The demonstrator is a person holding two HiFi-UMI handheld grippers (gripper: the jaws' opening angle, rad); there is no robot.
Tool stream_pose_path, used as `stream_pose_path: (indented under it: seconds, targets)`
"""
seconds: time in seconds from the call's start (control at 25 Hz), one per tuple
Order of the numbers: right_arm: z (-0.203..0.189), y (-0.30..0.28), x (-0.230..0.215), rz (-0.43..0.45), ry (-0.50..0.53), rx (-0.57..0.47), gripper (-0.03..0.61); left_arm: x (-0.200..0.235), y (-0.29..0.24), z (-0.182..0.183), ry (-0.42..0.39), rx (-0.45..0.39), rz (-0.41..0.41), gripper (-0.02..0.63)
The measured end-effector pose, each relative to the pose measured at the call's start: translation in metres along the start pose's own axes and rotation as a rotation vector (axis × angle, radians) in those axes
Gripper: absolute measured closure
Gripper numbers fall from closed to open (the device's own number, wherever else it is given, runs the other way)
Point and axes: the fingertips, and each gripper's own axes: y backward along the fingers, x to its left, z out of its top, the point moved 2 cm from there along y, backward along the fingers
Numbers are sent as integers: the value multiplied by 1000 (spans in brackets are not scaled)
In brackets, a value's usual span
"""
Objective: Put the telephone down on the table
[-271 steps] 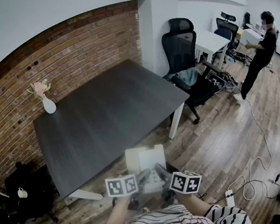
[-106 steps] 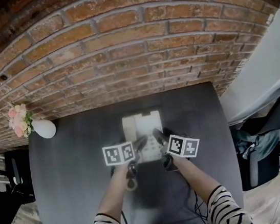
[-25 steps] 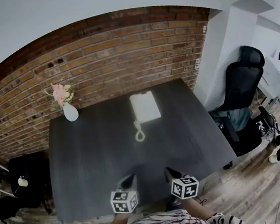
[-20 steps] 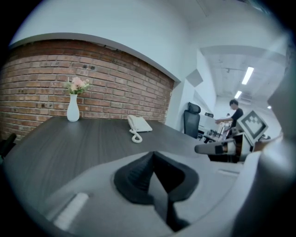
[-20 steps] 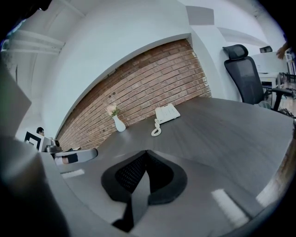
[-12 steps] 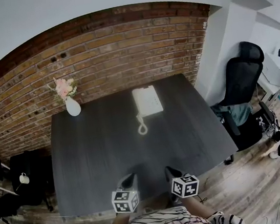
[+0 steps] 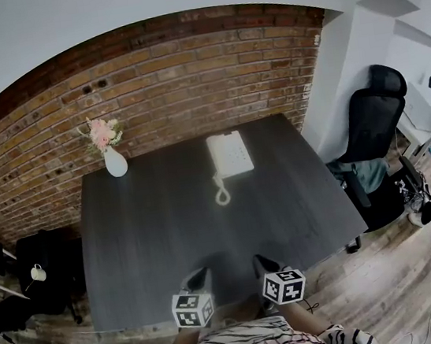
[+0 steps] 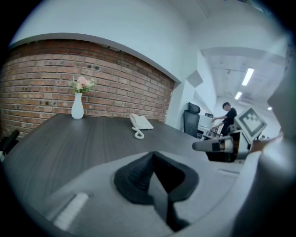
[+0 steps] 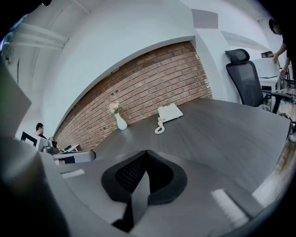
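The white telephone (image 7: 230,156) lies flat on the dark table (image 7: 160,230), near its far edge by the brick wall, its coiled cord (image 7: 223,196) trailing toward me. It also shows far off in the left gripper view as the telephone (image 8: 140,122) and in the right gripper view as the telephone (image 9: 170,112). My left gripper (image 7: 201,272) and right gripper (image 7: 258,263) hover side by side over the table's near edge, far from the telephone. Both are shut with nothing between the jaws, as the left gripper (image 8: 153,155) and right gripper (image 9: 147,153) show up close.
A white vase with pink flowers (image 7: 116,164) stands at the table's far left by the brick wall. A black office chair (image 7: 371,117) is off the table's right side. A person (image 8: 226,115) stands far off to the right.
Some seconds ago both grippers held the telephone over the table; now it lies there and they have drawn back to the near edge. Over the last second they eased back slightly.
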Motion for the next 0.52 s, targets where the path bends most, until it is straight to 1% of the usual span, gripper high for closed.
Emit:
stream_pose_path:
  seconds: [0.52]
  targets:
    - [1, -1, -1, -6, -7, -8, 578, 2, -3, -2, -2, 11, -20, 612]
